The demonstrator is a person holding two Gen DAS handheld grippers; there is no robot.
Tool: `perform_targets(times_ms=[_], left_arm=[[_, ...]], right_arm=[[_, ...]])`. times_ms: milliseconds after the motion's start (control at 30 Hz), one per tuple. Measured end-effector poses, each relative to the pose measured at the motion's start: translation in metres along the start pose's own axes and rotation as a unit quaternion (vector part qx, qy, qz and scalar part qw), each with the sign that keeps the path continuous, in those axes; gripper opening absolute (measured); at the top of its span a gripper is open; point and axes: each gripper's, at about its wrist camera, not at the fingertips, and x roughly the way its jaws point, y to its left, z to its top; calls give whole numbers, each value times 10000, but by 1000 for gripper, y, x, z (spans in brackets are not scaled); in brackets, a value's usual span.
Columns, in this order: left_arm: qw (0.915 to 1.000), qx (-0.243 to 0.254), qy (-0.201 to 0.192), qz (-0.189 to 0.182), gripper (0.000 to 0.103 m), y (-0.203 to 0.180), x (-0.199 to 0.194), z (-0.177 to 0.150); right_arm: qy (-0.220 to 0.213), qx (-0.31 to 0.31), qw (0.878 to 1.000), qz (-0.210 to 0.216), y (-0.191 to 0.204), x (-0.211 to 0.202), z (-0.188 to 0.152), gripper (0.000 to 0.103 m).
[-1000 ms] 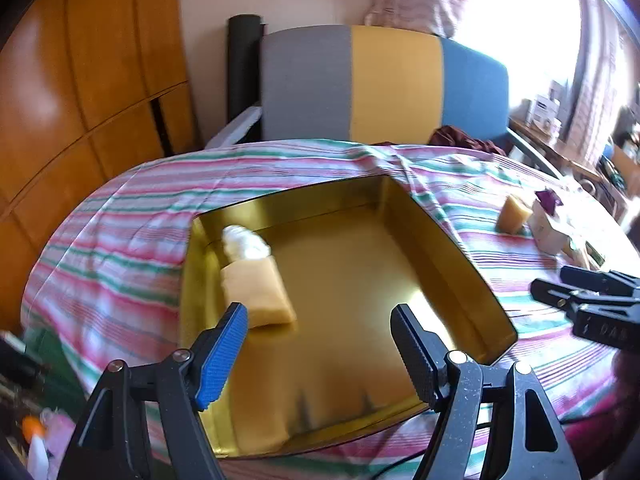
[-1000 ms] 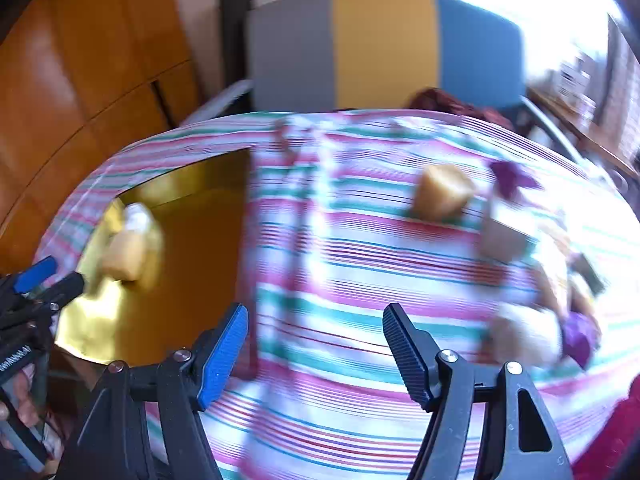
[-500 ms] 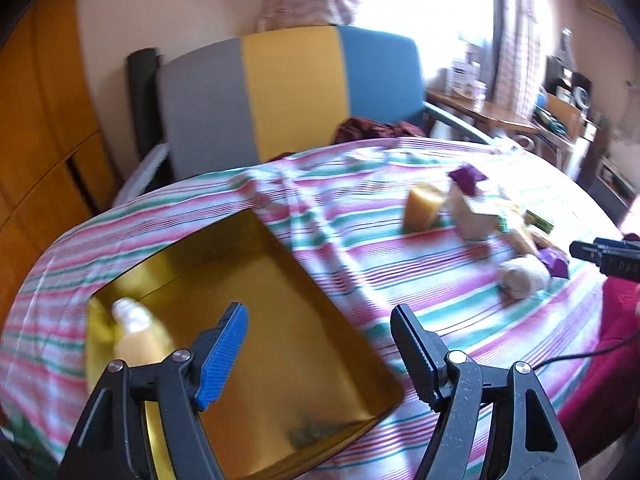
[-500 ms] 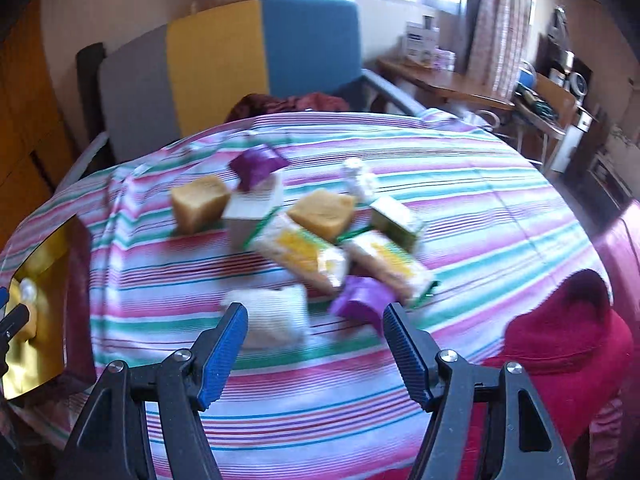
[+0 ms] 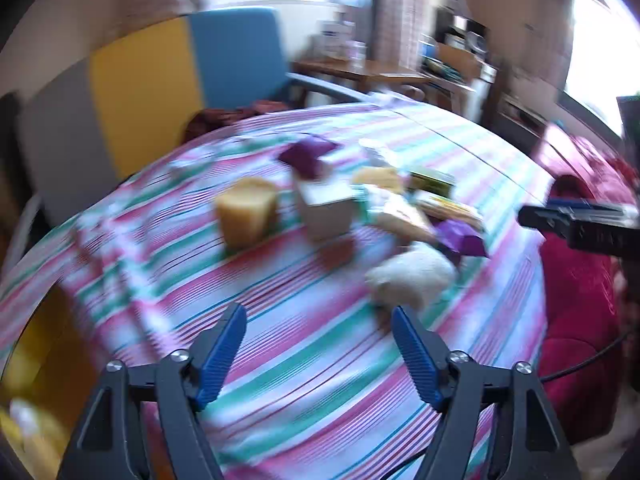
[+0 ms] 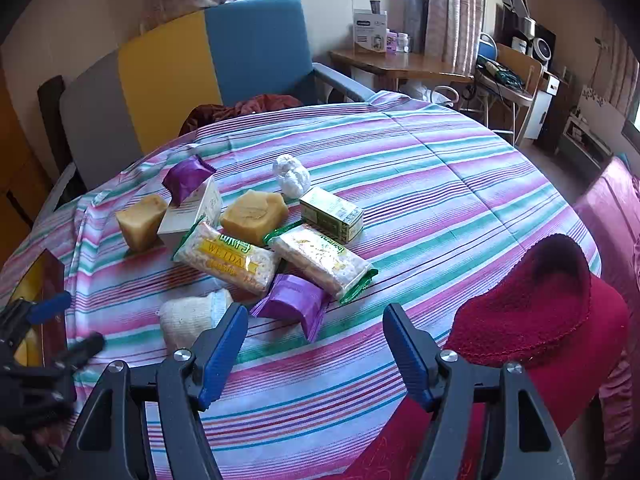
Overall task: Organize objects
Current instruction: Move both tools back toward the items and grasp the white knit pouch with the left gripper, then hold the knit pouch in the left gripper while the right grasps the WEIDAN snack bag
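Right claw (image 6: 315, 328) agape, probably above cloth edge.

Soaps (image 6: 253, 212), snack packets (image 6: 226, 258) clustered on cloth

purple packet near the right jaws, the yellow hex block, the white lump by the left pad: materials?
Purple flat packet: glossy plastic or foil film, judging by sheen, creases and crimped ends. Yellow hexagonal block: matte, waxy solid, probably soap or beeswax, with a faint embossed top. White knitted lump: soft fabric with a ribbed weave, likely a rolled sock or cloth.
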Motion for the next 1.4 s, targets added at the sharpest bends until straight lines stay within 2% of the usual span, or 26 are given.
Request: perform_targets(times_ms=[133,200,300,533,633,667,700,800,933,1000,1100,1233,1400], left_arm=[[9979,573,90,-292,81,-27,26,11],[9956,840,74,-420,87,-39,34,15],[9923,1130,78,-502,90,-52,48,21],[9897,1222,273,-697,90,-57,83,28],[9896,1048,381,-909,84,-54,95,28],[9889,889,434,-1108,72,-52,97,28],[9875,721,482,-1317,65,-51,97,27],[9896,455,369,-1316,59,-49,90,19],[9913,-139,303,-1276,57,-34,72,3],[9926,-333,276,-1137,57,-25,60,-11],[9938,-537,246,-941,57,-12,44,-28],[9938,-787,221,-752,57,4,27,-46],[9934,-931,198,-641,57,12,17,-59]], right_arm=[[21,146,9998,118,-4,5,4,71],[62,203,9996,208,-7,9,5,71],[153,337,9987,340,-12,14,4,71],[326,714,9941,747,-23,21,3,71],[416,899,9911,888,-28,24,3,71],[424,942,9905,912,-29,25,3,71],[430,954,9902,920,-29,25,3,71],[436,952,9904,899,-28,25,3,71],[456,858,9916,856,-25,25,2,71],[532,654,9932,800,-19,26,3,71],[673,146,9945,786,-1,30,7,71],[884,-591,9903,894,31,42,16,71],[1041,-1646,9775,812,74,67,32,71]])
